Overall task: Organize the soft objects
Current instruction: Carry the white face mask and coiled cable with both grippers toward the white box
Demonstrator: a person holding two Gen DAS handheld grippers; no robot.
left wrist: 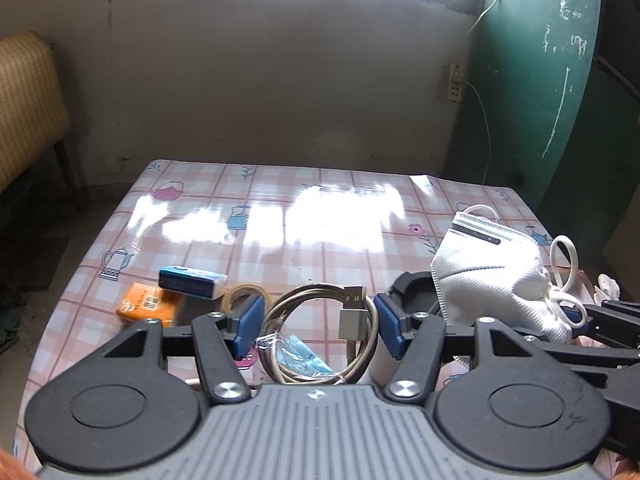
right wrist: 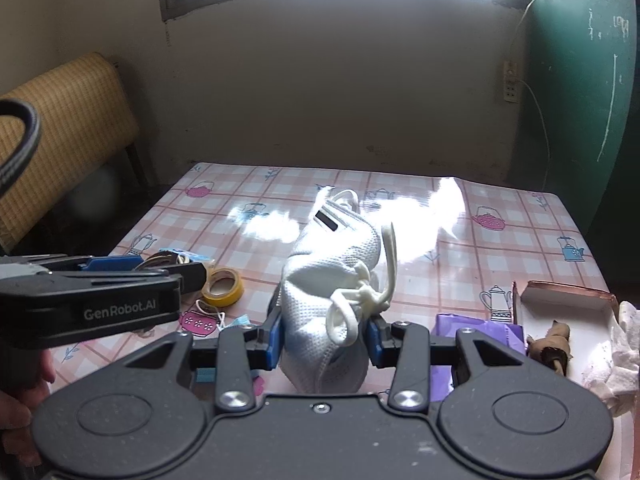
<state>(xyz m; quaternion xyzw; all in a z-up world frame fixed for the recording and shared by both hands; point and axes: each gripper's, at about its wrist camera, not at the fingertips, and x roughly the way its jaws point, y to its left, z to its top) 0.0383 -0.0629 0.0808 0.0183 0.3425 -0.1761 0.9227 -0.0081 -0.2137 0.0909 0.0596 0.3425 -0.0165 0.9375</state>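
My right gripper [right wrist: 324, 338] is shut on a white cup-shaped face mask [right wrist: 332, 280] and holds it upright above the table; the mask also shows in the left wrist view [left wrist: 492, 276]. My left gripper [left wrist: 316, 326] has a coiled USB cable [left wrist: 320, 332] between its blue pads [left wrist: 250, 326], jaws closed onto the coil. A blue mask in clear wrap [left wrist: 298, 354] lies under the coil. The left gripper appears at the left of the right wrist view [right wrist: 160, 268].
The table has a pink checked teapot cloth [left wrist: 280, 208]. On it lie an orange tissue pack [left wrist: 146, 304], a blue and white box [left wrist: 192, 282], a yellow tape roll [right wrist: 222, 286], a purple packet [right wrist: 476, 332] and an open box [right wrist: 568, 312] with crumpled tissue at the right edge.
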